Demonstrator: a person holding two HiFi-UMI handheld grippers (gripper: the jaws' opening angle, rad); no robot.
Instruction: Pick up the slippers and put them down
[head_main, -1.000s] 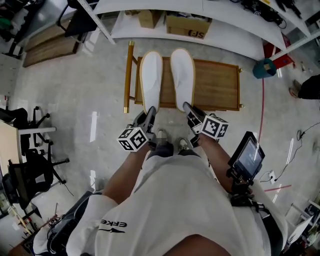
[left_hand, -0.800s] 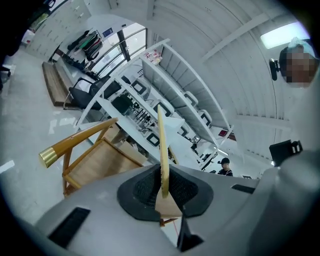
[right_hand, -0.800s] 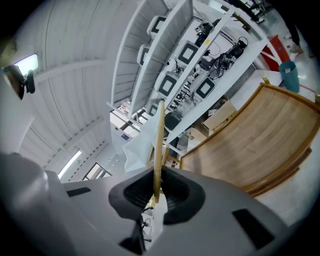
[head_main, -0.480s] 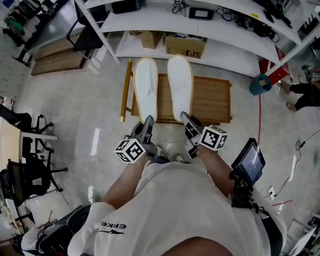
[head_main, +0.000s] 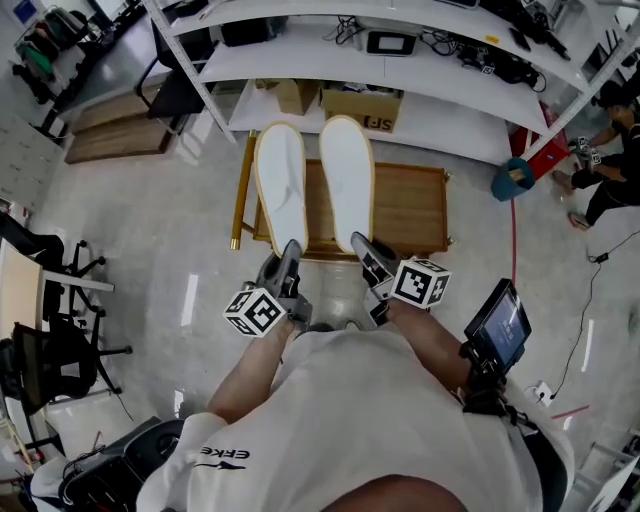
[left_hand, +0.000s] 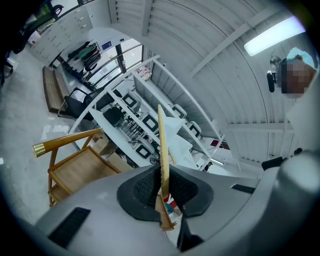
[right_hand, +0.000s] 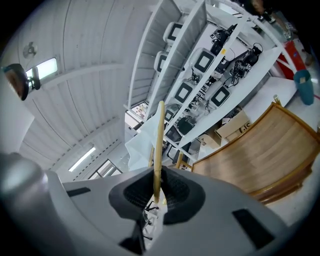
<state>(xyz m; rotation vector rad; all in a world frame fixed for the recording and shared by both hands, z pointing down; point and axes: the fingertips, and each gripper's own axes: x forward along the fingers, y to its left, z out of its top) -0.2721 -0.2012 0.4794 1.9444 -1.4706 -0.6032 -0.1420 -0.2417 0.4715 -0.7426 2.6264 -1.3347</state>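
Note:
Two white slippers with tan sole edges are held side by side, soles down, over a low wooden table (head_main: 412, 205). The left slipper (head_main: 278, 185) is pinched at its heel by my left gripper (head_main: 291, 252). The right slipper (head_main: 346, 178) is pinched the same way by my right gripper (head_main: 362, 246). In the left gripper view the slipper's thin edge (left_hand: 162, 145) runs up between the black pads of the left gripper (left_hand: 164, 192). The right gripper view shows the other slipper's edge (right_hand: 159, 145) clamped in the right gripper (right_hand: 157, 192).
White shelving (head_main: 400, 75) with monitors and cardboard boxes (head_main: 363, 108) stands just beyond the table. Office chairs (head_main: 50, 350) are at the left, a teal bin (head_main: 510, 180) and a person (head_main: 610, 150) at the right. A tablet (head_main: 497, 325) hangs at my right hip.
Both grippers have risen with the slippers, which now stand higher above the wooden table and closer to the shelving. Both grips are unchanged.

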